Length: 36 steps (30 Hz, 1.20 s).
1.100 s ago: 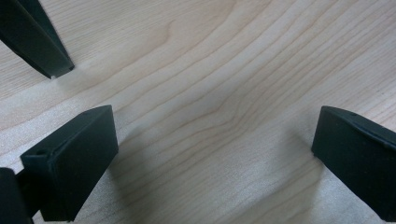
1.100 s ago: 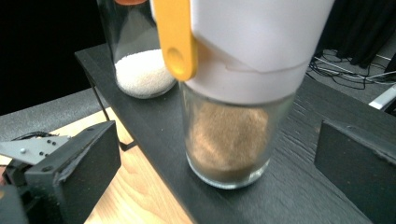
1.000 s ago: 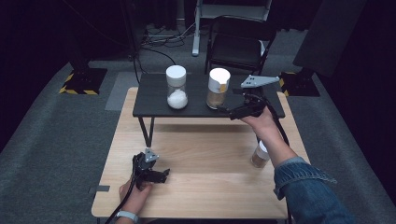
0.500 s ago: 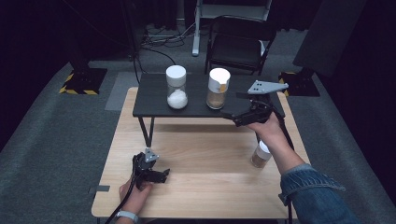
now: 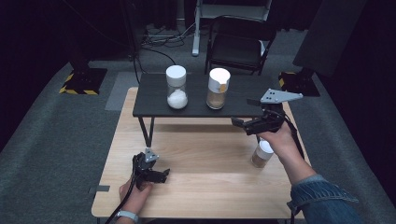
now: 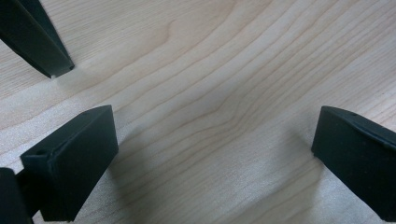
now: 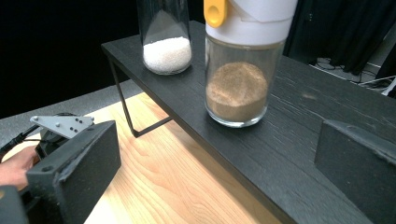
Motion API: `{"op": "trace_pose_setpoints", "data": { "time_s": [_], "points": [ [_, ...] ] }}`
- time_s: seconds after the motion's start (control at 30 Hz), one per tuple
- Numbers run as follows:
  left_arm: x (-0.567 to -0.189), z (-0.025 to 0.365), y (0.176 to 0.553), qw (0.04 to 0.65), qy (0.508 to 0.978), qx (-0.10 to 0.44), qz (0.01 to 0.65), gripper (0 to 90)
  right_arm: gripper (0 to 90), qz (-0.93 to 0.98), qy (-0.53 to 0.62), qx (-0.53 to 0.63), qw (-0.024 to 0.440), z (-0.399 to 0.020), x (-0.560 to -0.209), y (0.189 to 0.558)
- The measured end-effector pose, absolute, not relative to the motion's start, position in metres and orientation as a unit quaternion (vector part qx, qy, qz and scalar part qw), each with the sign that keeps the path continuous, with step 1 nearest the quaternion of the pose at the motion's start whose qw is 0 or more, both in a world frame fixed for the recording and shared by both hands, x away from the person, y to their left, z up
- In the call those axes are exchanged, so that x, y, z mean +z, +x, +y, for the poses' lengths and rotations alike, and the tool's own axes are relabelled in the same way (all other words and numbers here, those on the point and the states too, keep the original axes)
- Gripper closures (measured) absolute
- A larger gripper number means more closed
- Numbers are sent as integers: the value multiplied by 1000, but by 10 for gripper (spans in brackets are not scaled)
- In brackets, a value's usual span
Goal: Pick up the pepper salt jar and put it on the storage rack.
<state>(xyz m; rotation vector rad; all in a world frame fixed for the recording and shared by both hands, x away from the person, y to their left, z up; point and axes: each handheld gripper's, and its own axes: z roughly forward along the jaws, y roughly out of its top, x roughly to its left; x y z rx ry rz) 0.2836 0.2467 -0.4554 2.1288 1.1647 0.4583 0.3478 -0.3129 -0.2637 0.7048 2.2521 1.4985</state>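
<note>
The right gripper (image 5: 239, 123), fingers spread and empty, hovers near the brown-filled jar (image 7: 241, 70), which stands ahead on the black shelf (image 7: 299, 140).

The left gripper (image 5: 161, 175) rests released on the wooden surface (image 6: 210, 93).

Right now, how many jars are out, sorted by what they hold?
Clear glass jar of white grains, white lid, on the black shelf: 1
Clear glass jars of brown powder, white lids: 2, one on the shelf, one on the wooden table
Total: 3
</note>
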Motion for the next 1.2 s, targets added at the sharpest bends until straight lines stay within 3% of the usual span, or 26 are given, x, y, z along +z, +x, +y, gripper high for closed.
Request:
{"op": "trace_pose_setpoints", "data": {
  "time_s": [1.2],
  "points": [
    [-455,254,288,334,825,167,424,1,2,781,290,518,193,-380,-295,313]
  ]
}}
